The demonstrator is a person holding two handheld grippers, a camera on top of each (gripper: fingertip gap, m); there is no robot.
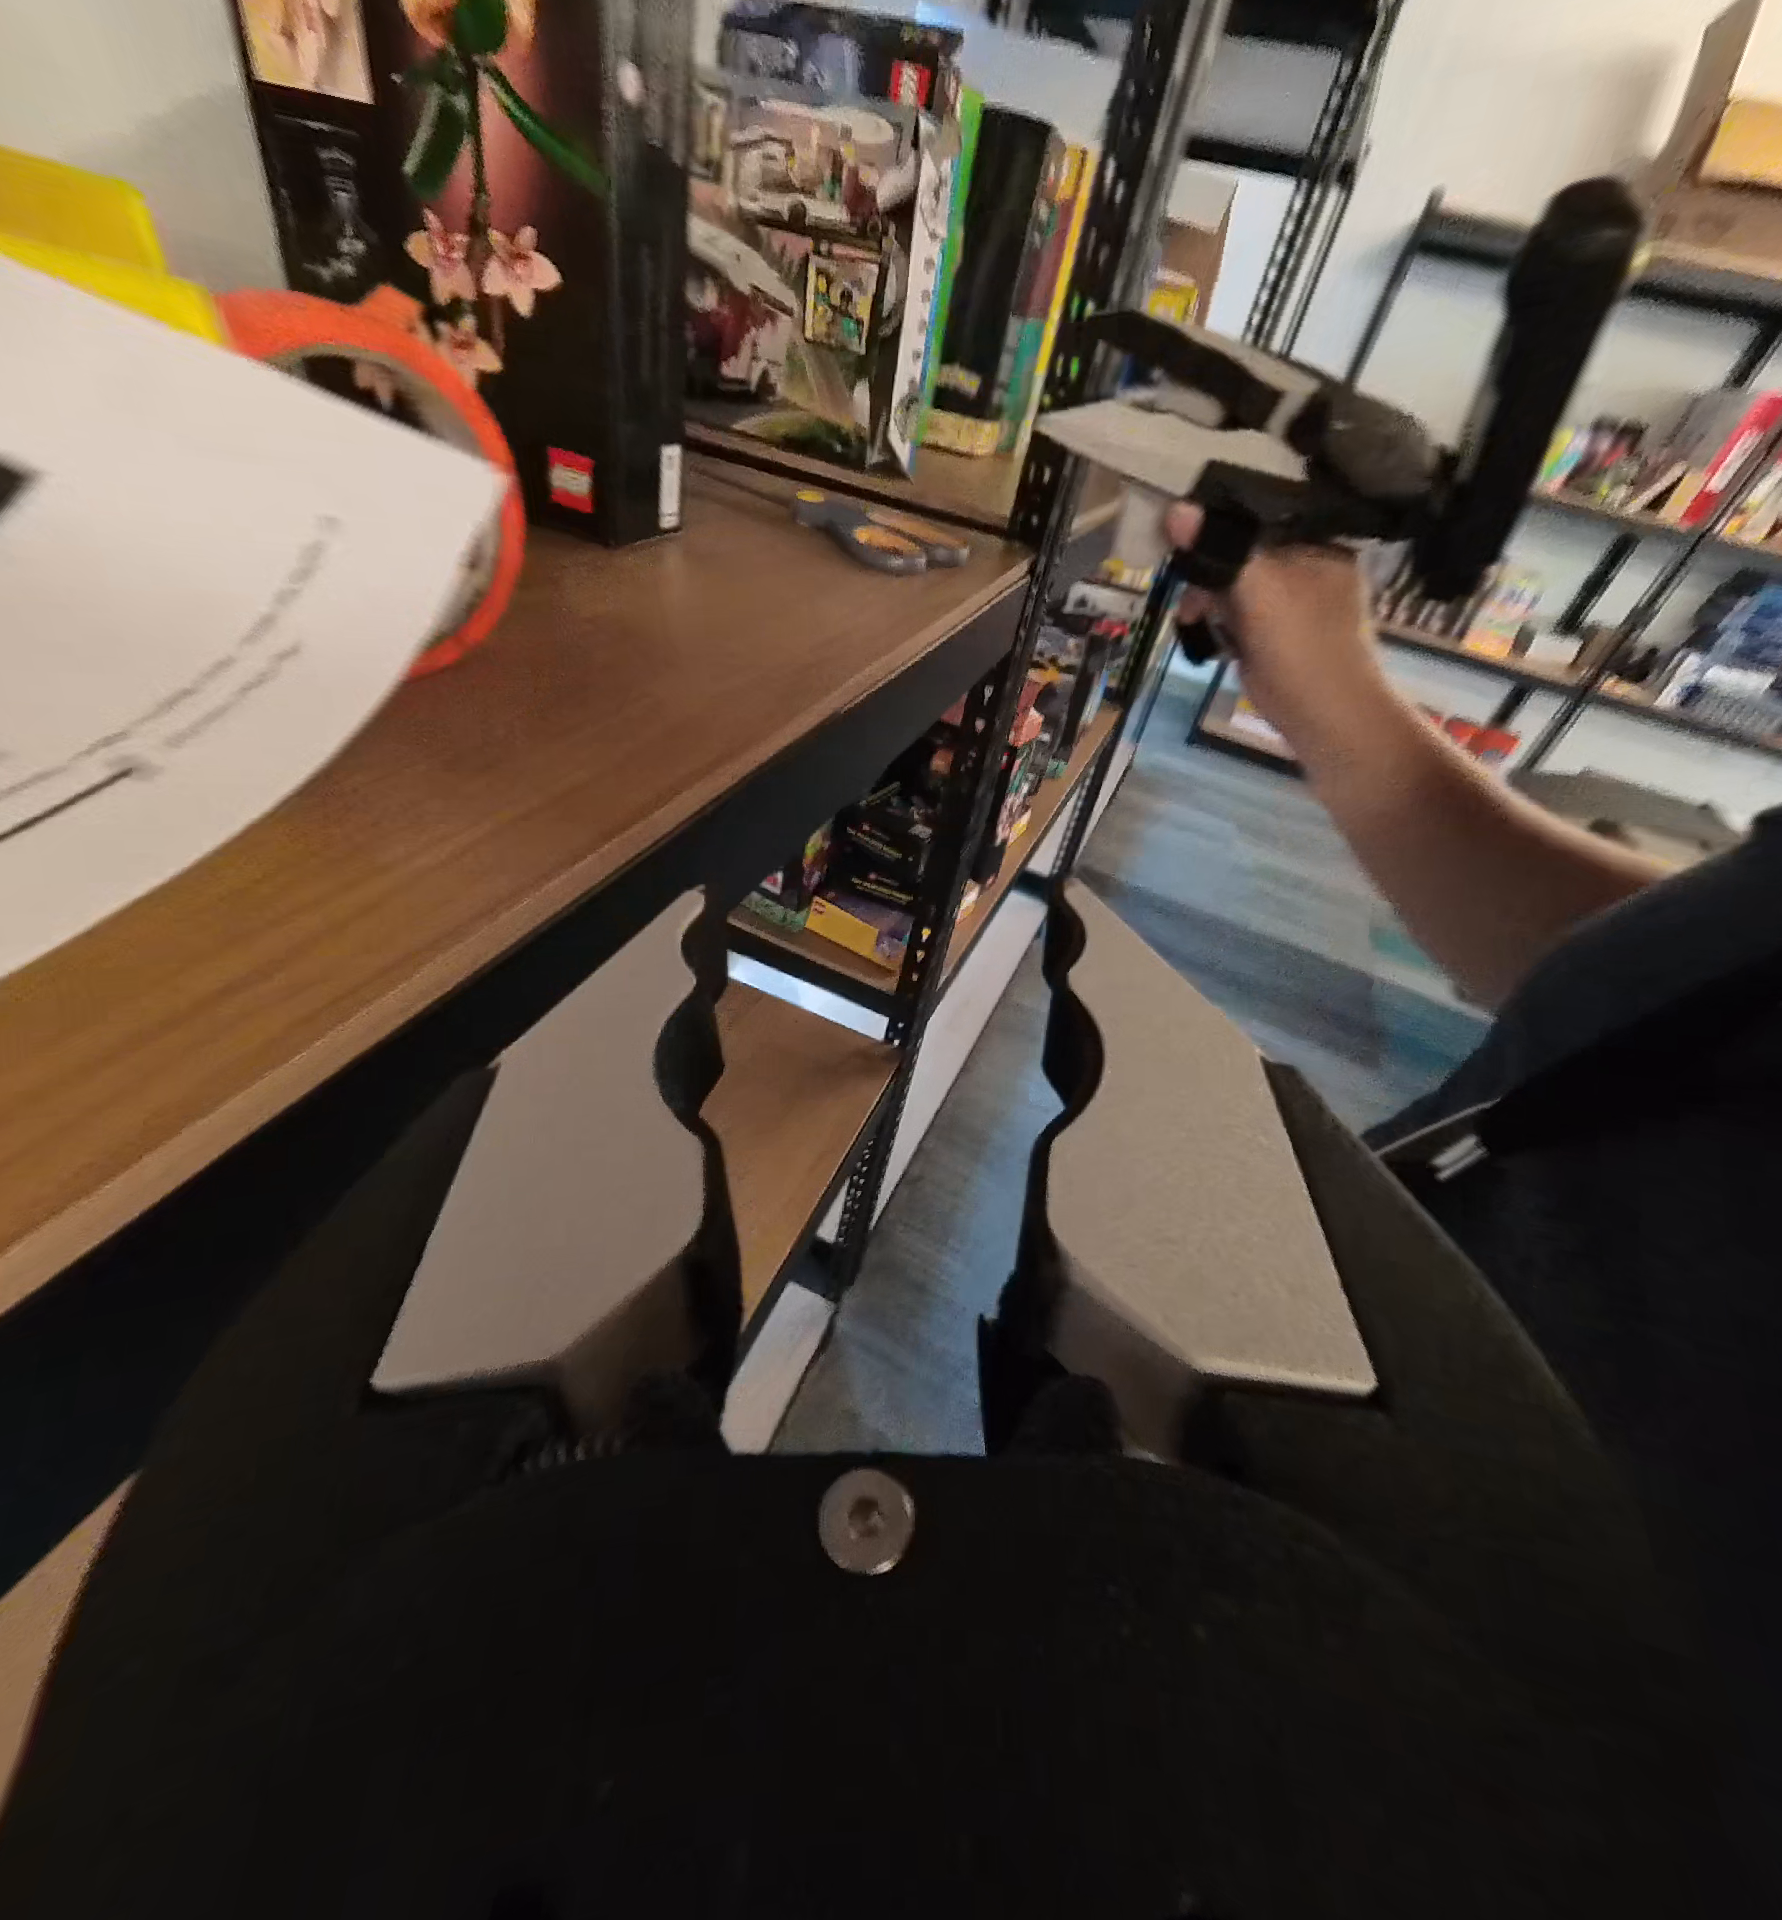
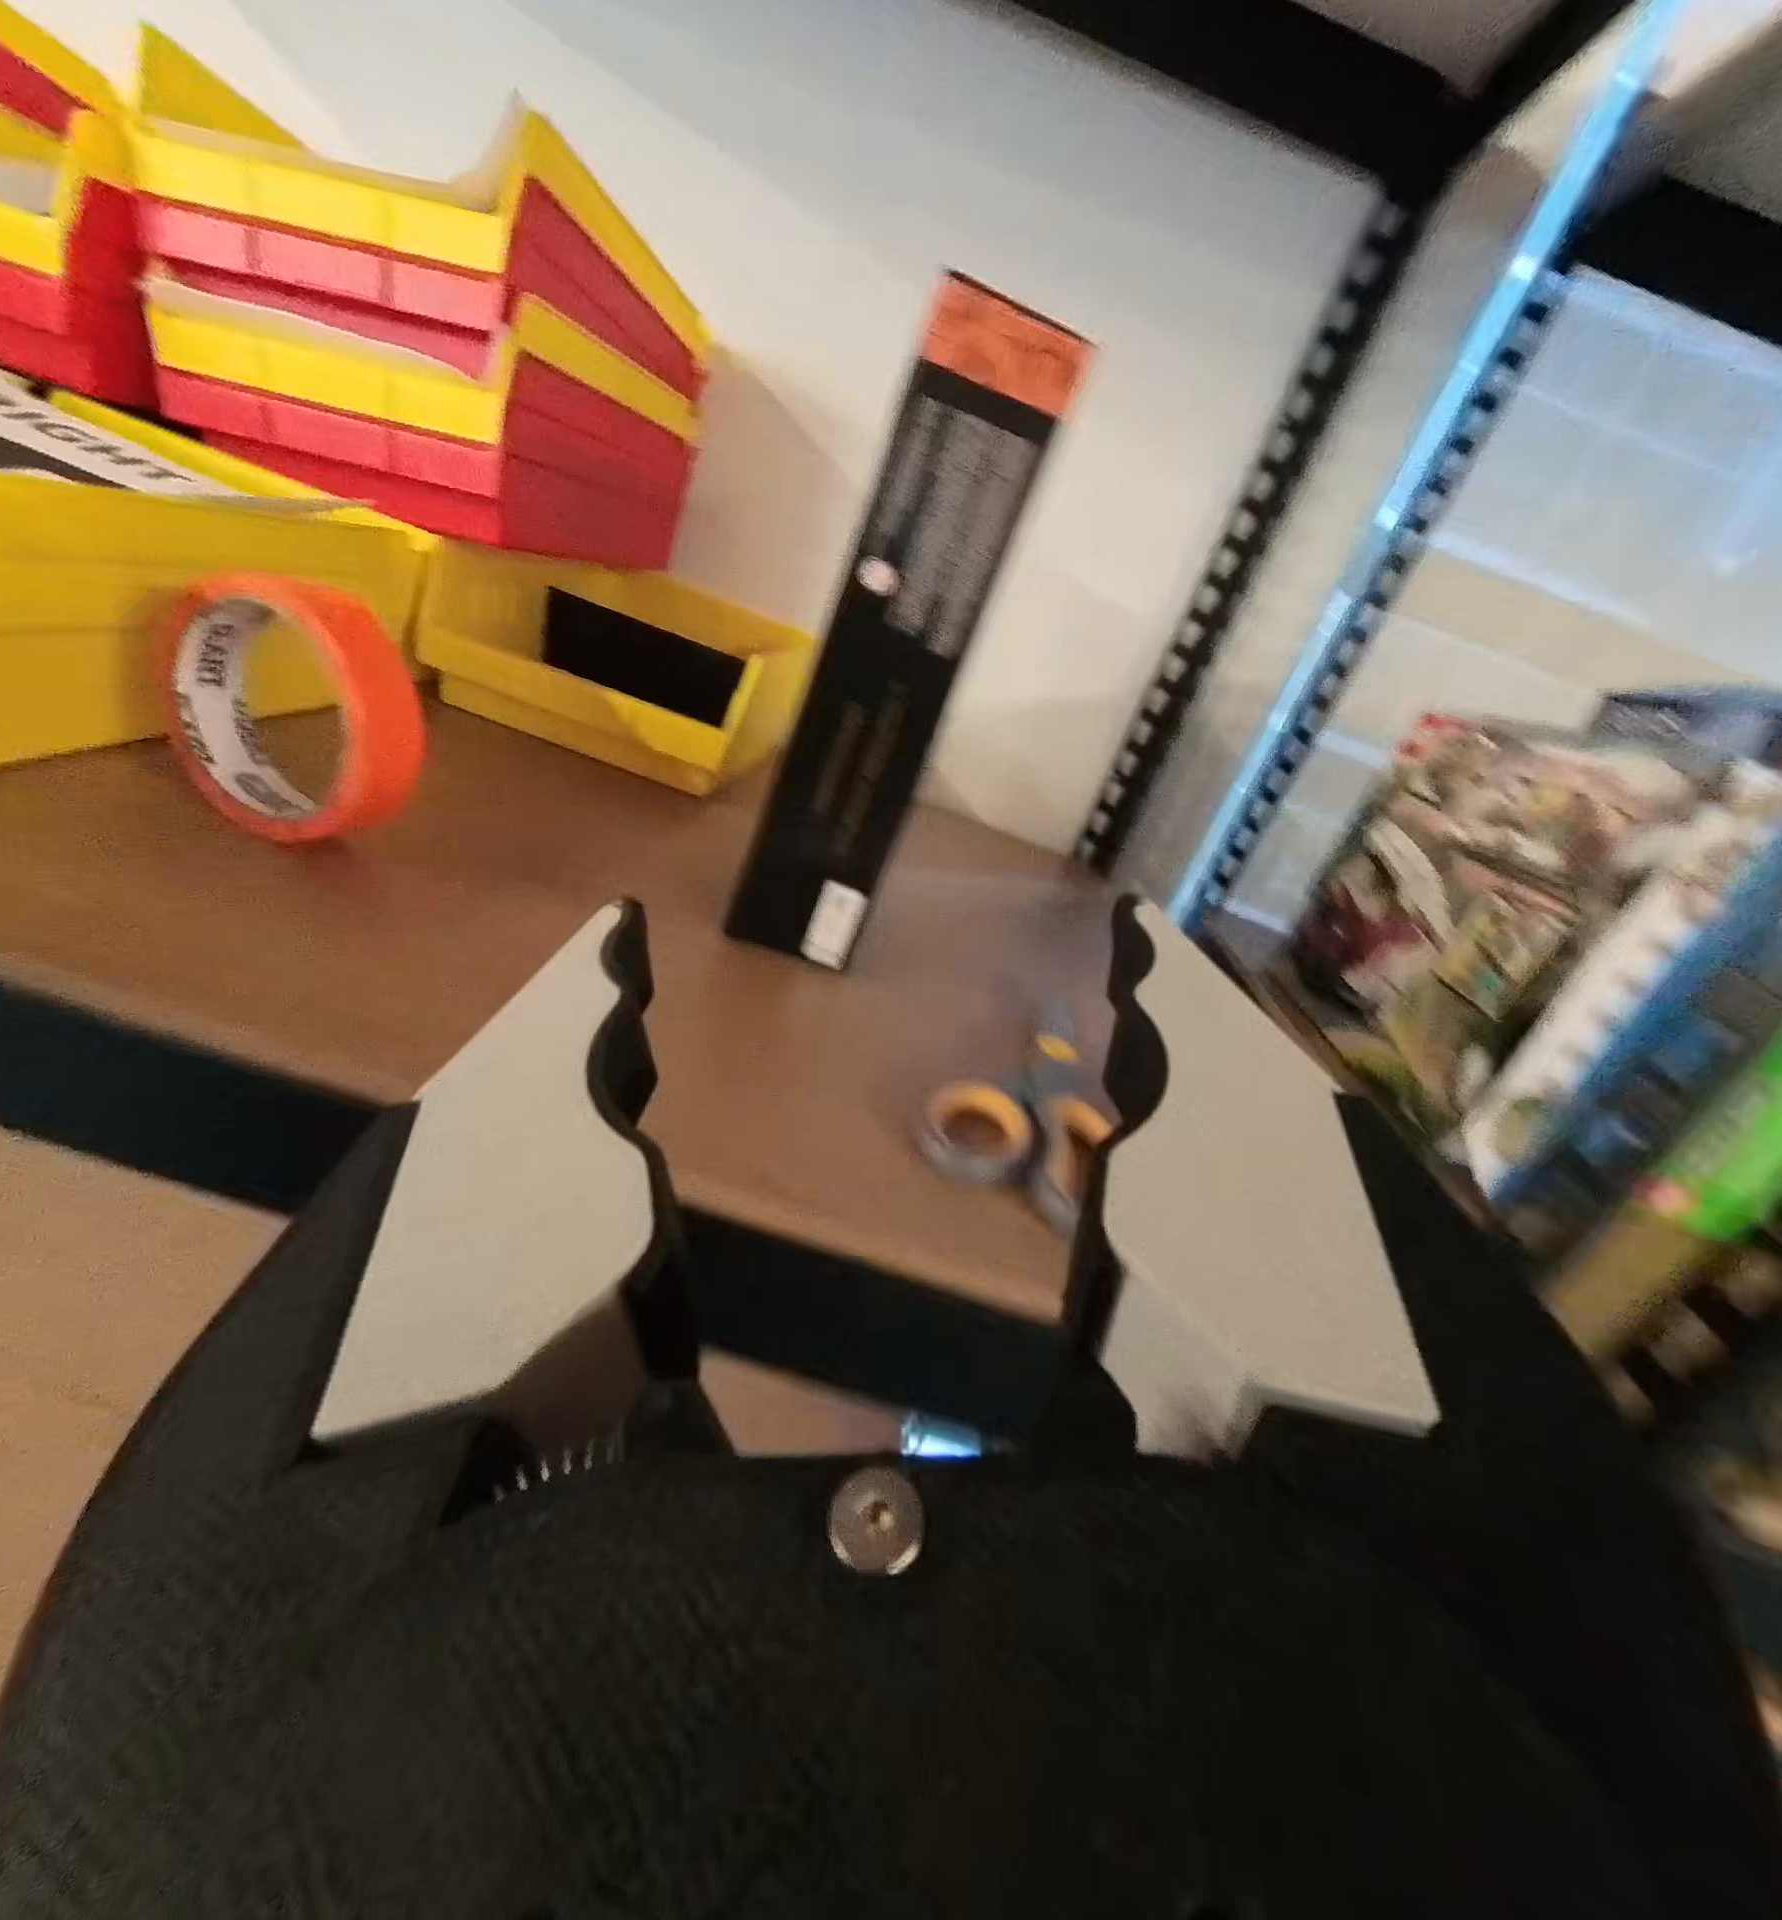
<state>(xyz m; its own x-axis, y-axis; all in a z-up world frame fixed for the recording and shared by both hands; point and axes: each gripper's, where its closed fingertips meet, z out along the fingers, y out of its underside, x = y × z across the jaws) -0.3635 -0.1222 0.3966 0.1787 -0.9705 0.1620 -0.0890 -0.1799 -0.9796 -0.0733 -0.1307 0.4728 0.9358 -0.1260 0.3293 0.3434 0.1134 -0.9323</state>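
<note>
My left gripper (image 1: 874,914) is open and empty, held below and in front of the edge of a brown wooden shelf (image 1: 596,727). My right gripper (image 2: 882,925) is open and empty, just before the shelf's front edge (image 2: 845,1153); it also shows in the left wrist view (image 1: 1063,384), held by a hand at the shelf's right end. Scissors with blue and yellow handles (image 2: 1012,1132) lie on the shelf nearest the right gripper, also seen in the left wrist view (image 1: 882,540). An orange tape roll (image 2: 295,707) stands on edge to the left, also in the left wrist view (image 1: 430,416).
A tall black box (image 2: 918,623) stands upright on the shelf. Stacked yellow and red bins (image 2: 399,343) fill the back left. A white printed sheet (image 1: 139,582) overhangs at left. Toy boxes (image 1: 825,260) and black perforated shelf posts (image 1: 1043,582) stand at right. A person's arm (image 1: 1406,790) reaches in.
</note>
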